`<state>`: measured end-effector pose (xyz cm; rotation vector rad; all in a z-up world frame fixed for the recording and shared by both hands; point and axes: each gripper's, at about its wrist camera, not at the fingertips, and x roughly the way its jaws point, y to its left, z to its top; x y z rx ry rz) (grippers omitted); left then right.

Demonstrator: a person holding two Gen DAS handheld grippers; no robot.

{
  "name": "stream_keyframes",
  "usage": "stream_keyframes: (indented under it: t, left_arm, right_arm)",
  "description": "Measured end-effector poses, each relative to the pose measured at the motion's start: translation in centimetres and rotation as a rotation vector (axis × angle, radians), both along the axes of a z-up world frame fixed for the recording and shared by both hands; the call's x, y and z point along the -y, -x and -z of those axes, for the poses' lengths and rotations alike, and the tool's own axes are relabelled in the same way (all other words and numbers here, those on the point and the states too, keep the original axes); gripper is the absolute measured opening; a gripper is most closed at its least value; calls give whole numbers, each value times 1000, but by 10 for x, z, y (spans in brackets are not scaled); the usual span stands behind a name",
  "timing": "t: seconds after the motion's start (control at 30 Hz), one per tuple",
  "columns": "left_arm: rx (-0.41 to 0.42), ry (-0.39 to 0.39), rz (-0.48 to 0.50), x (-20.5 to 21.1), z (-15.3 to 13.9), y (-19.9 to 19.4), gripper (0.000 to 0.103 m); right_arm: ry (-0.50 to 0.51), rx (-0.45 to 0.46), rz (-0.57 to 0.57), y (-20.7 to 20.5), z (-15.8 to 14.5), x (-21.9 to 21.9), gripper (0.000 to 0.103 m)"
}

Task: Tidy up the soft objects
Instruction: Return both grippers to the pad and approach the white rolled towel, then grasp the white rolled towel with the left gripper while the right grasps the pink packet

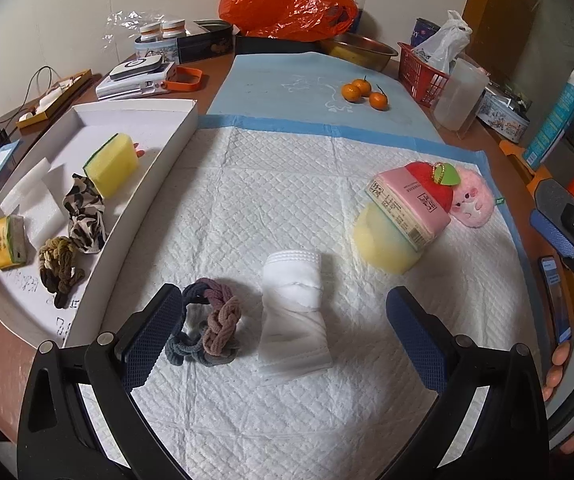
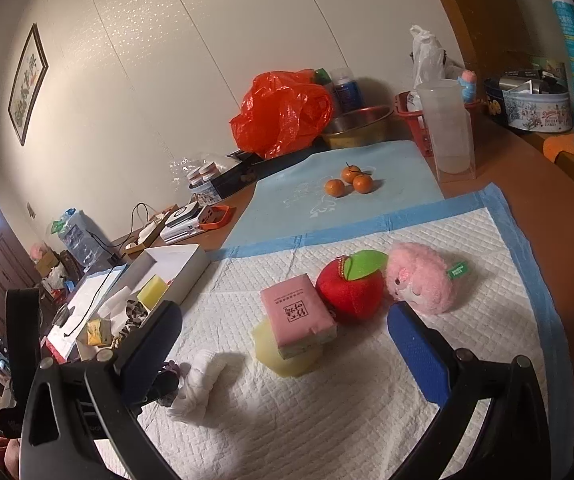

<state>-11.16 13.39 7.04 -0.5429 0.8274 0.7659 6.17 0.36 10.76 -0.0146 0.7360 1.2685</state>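
My left gripper (image 1: 285,326) is open just above the white quilted pad (image 1: 287,208). A braided hair tie (image 1: 207,322) in navy and mauve and a folded white face mask (image 1: 293,312) lie between its fingers. To the right, a pink tissue pack (image 1: 409,208) rests on a yellow sponge (image 1: 383,246), with a red plush apple (image 1: 433,186) and a pink plush toy (image 1: 473,200) behind. The white tray (image 1: 155,168) at left holds a yellow sponge, a patterned scrunchie, a brown hair tie and a tissue pack. My right gripper (image 2: 283,338) hangs open over the pad, near the pink tissue pack (image 2: 297,314).
Three small oranges (image 1: 363,92) sit on the blue mat behind the pad. An orange plastic bag (image 1: 287,0), a metal bowl, a red basket (image 1: 421,72), tins and a clear container (image 1: 461,94) line the back and right. A phone (image 1: 555,298) lies at the right edge.
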Motion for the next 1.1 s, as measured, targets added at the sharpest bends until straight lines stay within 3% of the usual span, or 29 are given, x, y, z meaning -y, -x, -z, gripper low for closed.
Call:
stream_keyframes:
  t: [0.4, 0.7, 0.87, 0.97, 1.1]
  left_arm:
    - [19, 49, -6, -2, 9, 10, 103]
    - [0, 54, 43, 4, 17, -6, 103]
    - [-14, 32, 11, -8, 16, 0, 103]
    - [-18, 41, 12, -12, 20, 1, 94]
    - [-43, 22, 82, -5, 28, -15, 94]
  right_arm:
    - [5, -4, -22, 6, 2, -8, 103]
    - [16, -15, -27, 3, 7, -11, 103]
    - [16, -31, 17, -7, 11, -5, 103]
    - [27, -45, 42, -14, 15, -3, 103]
    - [39, -52, 41, -16, 17, -4, 103]
